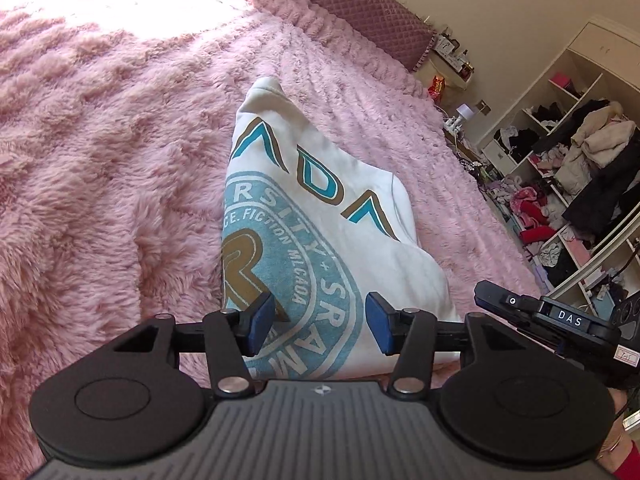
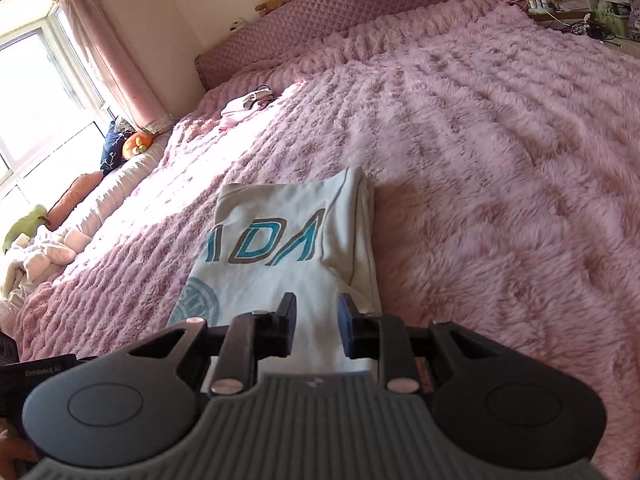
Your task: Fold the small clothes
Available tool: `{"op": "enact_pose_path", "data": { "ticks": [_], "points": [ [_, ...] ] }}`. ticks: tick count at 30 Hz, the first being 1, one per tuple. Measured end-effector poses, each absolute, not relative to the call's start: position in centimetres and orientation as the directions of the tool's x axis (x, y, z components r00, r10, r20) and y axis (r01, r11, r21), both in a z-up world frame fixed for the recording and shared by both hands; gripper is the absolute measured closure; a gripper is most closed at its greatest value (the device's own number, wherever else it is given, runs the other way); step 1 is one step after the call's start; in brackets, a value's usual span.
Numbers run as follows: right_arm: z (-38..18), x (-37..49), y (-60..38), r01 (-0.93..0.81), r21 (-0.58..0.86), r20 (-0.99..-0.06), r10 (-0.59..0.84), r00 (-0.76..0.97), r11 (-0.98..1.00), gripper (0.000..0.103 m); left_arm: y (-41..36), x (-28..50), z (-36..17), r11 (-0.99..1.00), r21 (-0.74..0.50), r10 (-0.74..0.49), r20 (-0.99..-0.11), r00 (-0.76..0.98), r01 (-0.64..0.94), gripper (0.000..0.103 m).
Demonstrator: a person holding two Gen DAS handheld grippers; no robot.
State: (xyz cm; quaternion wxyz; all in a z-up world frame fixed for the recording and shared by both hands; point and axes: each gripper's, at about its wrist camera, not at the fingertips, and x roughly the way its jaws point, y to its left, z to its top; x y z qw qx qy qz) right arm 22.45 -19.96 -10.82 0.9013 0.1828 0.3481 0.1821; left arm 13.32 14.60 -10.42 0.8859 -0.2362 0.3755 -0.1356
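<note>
**Folded shirt on the bed, both grippers apart above its near edge**

On the left, the left gripper (image 1: 320, 322) stands with its blue pads (image 1: 262, 322) set wide, hovering over the near end of the white printed shirt (image 1: 320, 208); nothing is pinched between them. The shirt lies folded into a narrow stack on the fluffy pink blanket (image 1: 100, 160), its teal crest and lettering facing up. Further right, the right gripper (image 2: 318, 322) has a narrower gap between its fingers, again over the shirt's near edge, with the cloth passing beneath and no pad visibly pressing on it. A small pink garment (image 2: 244, 106) lies well apart, up toward the headboard (image 2: 340, 12).

Risks, as I judge them: the stack is soft and layered, so a pinch that takes only the top layer would peel the fold open. The deep pile could snag a pad dipping too low. If the two grippers lift unevenly, the fold line would skew
</note>
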Motion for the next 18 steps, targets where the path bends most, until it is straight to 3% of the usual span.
{"op": "enact_pose_path", "data": {
  "ticks": [8, 12, 18],
  "points": [
    [-12.7, 26.5, -15.8, -0.238, 0.404, -0.607, 0.454, 0.653, 0.883, 0.084, 12.1, 16.1, -9.3, 0.916, -0.399, -0.317, -0.650, 0.691, 0.046, 0.039],
    [-14.4, 27.6, -15.8, -0.207, 0.396, -0.640, 0.430, 0.637, 0.895, 0.096, 11.9, 17.3, -10.5, 0.924, -0.380, -0.308, -0.677, 0.669, 0.041, 0.039],
    [-16.1, 28.3, -16.3, -0.189, 0.414, -0.653, 0.435, 0.620, 0.890, 0.103, 11.6, 17.5, -11.5, 0.929, -0.365, -0.306, -0.683, 0.663, 0.053, 0.039]
  ]
}}
